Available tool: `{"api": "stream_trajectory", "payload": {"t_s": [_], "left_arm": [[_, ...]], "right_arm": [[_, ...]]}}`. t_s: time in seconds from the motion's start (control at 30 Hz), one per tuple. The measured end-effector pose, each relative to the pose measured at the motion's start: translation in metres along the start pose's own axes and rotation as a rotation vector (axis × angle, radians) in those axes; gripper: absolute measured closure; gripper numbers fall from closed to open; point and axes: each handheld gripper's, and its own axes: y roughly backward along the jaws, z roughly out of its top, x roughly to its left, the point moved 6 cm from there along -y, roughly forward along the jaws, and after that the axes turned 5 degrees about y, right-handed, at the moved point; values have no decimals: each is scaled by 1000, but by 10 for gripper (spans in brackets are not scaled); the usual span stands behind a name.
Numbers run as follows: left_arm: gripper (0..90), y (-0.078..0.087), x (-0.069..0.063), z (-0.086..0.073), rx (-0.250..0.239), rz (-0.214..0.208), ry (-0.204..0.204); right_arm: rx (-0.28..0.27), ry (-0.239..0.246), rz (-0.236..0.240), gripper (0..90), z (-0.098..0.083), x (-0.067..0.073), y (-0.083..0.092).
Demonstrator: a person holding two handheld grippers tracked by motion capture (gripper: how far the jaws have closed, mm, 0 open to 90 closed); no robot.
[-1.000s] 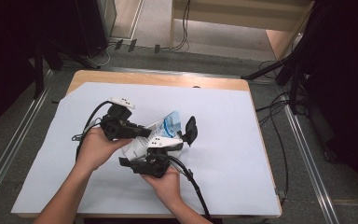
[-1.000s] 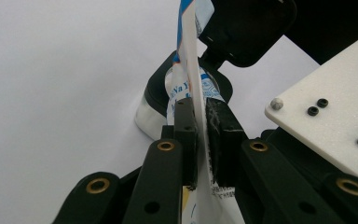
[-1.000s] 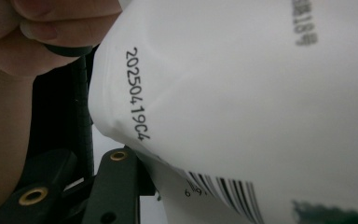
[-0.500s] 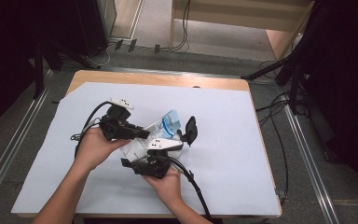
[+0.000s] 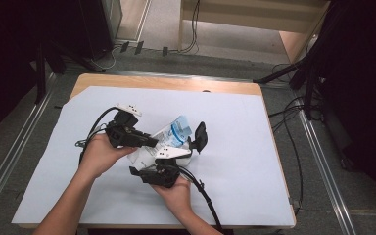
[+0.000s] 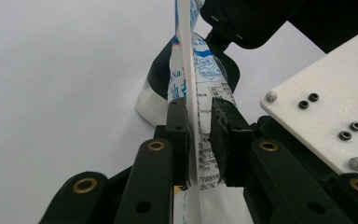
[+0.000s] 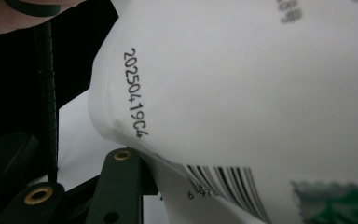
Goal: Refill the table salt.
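Note:
A white pouch with blue print (image 5: 176, 133) is held above the table between both grippers. My left gripper (image 5: 151, 143) comes in from the left. In the left gripper view the pouch's flat sealed edge (image 6: 196, 93) stands between its pads (image 6: 228, 135), and a gap shows beside the sheet. These jaws have just been opening and stand open around that edge. My right gripper (image 5: 188, 144) reaches up from below and is shut on the pouch's body. In the right gripper view, the pouch's back with a date code and barcode (image 7: 242, 84) lies against one jaw and hides the other.
A white sheet (image 5: 254, 166) covers the wooden table (image 5: 176, 83). A black cable (image 5: 208, 198) trails from the right gripper toward the near edge, and another loops to the left of the left hand (image 5: 95, 127). Metal rails and floor cables (image 5: 293, 122) run beside the table.

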Motion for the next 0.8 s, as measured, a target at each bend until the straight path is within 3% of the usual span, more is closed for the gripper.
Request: {"api": "stream_trajectory", "payload": {"t_s": [0.2,0.47,0.8], "left_arm": [[711,-3,0,2,-17,-7,-10],[704,-7,3,6,-54,-7,-15],[742,-15,8,5,-42,-9,-19]], "right_arm": [[14,3,-12,618,-2,-3,-1],[37,30,-29,619,-6,-4,-3],[61,56,-51,621,-12,-6,-5]]}}
